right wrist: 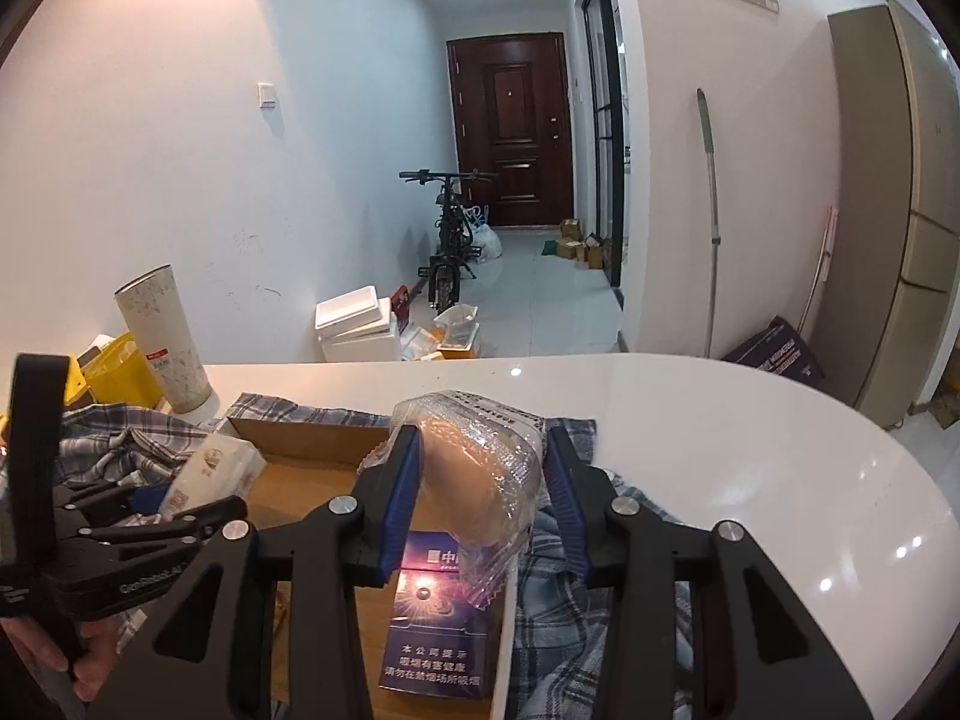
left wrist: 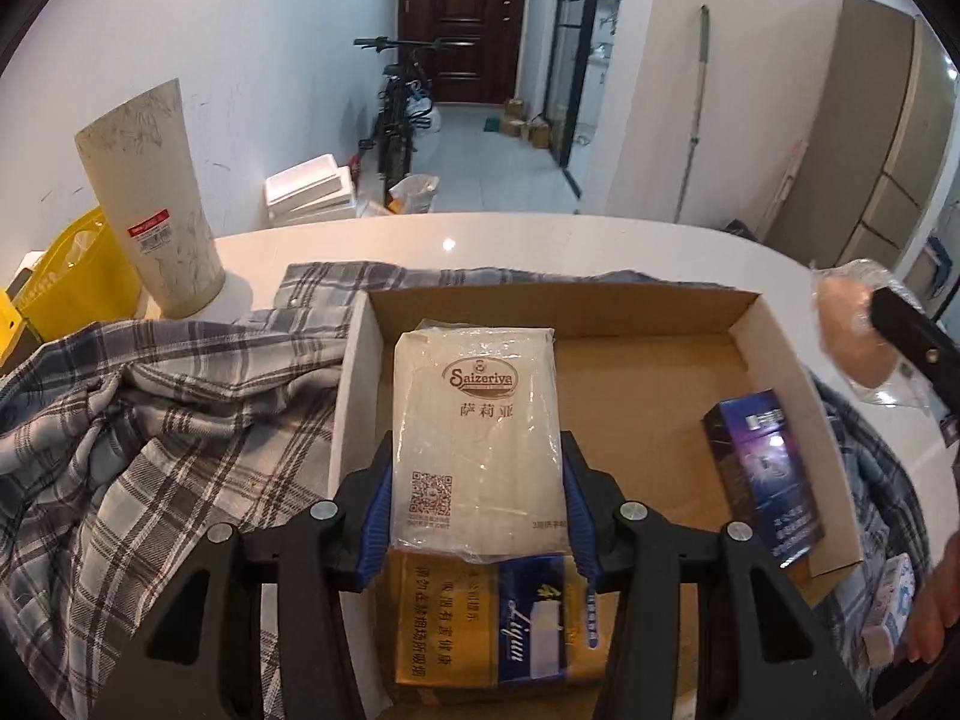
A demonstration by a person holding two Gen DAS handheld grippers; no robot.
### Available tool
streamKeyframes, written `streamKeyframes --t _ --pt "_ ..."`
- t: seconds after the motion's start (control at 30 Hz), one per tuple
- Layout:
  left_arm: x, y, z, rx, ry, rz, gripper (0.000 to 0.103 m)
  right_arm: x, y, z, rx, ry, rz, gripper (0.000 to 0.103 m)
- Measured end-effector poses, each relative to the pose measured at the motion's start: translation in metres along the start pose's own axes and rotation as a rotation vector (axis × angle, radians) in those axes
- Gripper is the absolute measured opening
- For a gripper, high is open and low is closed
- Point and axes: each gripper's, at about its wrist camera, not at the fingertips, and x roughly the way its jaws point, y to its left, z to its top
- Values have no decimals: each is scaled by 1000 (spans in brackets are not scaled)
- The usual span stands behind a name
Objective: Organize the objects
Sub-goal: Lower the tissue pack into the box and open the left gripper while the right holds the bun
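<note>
Two packs, a gold one point(left wrist: 498, 618) near and a purple one point(left wrist: 762, 480) right, are already lying in the cardboard box point(left wrist: 774, 336), while the left gripper point(left wrist: 477, 498) is clamping a tissue pack point(left wrist: 477, 420) above it and the right gripper point(right wrist: 480, 498) is pinching a wrapped bun point(right wrist: 474, 480) over its right wall.

The left wrist view is taken from just above and close behind the cardboard box point(left wrist: 774, 348), looking steeply down into it and onward to the door point(left wrist: 465, 18). The right wrist view is taken from higher and further right, facing the same hallway. Shared by both are the box point(right wrist: 300, 438), the white table point(right wrist: 720, 420), the bicycle point(right wrist: 447, 240) and the plaid shirt point(left wrist: 150, 420).
</note>
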Motion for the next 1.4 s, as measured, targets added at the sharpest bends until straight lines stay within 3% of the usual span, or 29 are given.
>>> streamKeyframes --t 0.33,0.43,0.6,0.77,0.83,0.87,0.97,1.03,1.17,1.33,1.4 --pt "8 -2 -3 16 34 15 50 -3 -5 3 15 -7 -3 40" --pt "10 0 -4 10 45 6 57 -3 -6 3 15 -7 -3 40" --pt "5 -5 -3 23 42 -9 77 -2 -5 4 19 -7 3 40" --pt "-43 -17 0 90 -130 78 80 -7 -4 6 31 -13 21 40" --pt "-71 -17 4 81 -214 60 83 -12 -4 8 37 -21 38 40" --pt "-83 -16 7 59 -246 45 92 -14 -3 9 38 -27 45 40" --pt "-113 -11 15 2 -281 -25 102 -20 0 12 43 -42 61 40" --pt "-130 -7 17 1 -295 -51 102 -23 3 13 45 -40 76 40" --pt "-166 12 -8 -55 -412 -49 102 -32 10 15 31 -44 106 41" --pt "-156 27 -40 -104 -388 -53 103 -31 28 12 -1 9 160 41" --pt "-142 25 -48 -97 -378 30 103 -24 35 8 -12 61 177 41"
